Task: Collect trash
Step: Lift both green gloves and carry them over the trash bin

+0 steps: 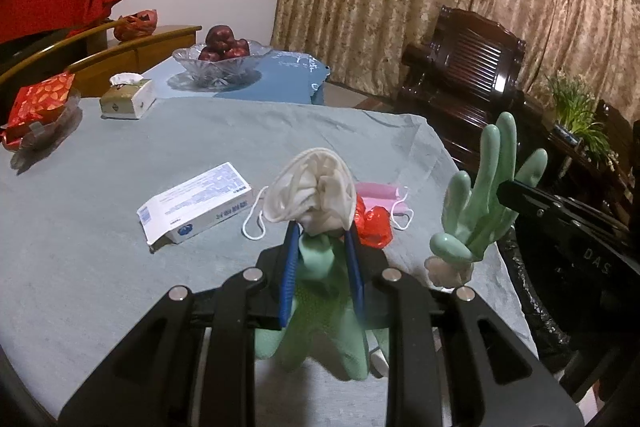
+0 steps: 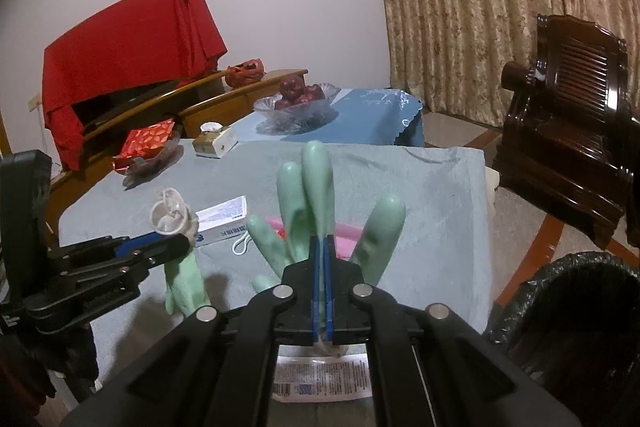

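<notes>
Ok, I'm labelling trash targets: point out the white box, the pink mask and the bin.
white box (image 1: 200, 205), left wrist view, top face.
pink mask (image 1: 380, 193), left wrist view, pleated front.
bin (image 2: 560, 311), right wrist view, black liner rim.

In the right wrist view we lose most of the black-lined bin past the edge at four o'clock, and the printed packet at six o'clock sits half behind the gripper body, its text unreadable. In the left wrist view the red wrapper and pink mask at center are partly hidden behind the glove cuff.
</notes>
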Demonstrator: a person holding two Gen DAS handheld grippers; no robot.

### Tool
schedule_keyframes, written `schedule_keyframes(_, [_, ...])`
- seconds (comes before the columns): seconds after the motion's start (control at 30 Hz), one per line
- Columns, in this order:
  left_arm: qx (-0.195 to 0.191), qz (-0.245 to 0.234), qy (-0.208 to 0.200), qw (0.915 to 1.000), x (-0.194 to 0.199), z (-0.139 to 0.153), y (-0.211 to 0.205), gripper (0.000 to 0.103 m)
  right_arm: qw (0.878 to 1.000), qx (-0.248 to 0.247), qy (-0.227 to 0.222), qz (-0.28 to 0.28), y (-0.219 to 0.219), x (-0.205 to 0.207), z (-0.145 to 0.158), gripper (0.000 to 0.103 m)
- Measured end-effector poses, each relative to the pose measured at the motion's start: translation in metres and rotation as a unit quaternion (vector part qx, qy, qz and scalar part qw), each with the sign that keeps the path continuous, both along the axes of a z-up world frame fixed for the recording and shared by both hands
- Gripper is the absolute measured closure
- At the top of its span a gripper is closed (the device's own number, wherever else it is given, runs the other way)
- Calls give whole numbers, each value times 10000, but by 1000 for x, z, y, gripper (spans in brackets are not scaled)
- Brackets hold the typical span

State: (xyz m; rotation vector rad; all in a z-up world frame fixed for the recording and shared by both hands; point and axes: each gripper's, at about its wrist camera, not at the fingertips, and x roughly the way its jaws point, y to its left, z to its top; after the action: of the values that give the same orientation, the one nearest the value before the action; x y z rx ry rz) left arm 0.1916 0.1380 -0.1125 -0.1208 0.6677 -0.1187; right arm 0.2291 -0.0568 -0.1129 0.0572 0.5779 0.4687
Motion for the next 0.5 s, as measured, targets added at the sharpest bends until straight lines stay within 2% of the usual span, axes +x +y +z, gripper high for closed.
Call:
schedule_keyframes(0.23, [27,-130,-171,9998,1,16,-14,81,9998,-18,-177,-7,-7,-6,15,101])
schedule_keyframes(0.5, [0,-428,-412,9982,-2,39,-50,81,9989,-37,-401,-238,-40,-21,38,101])
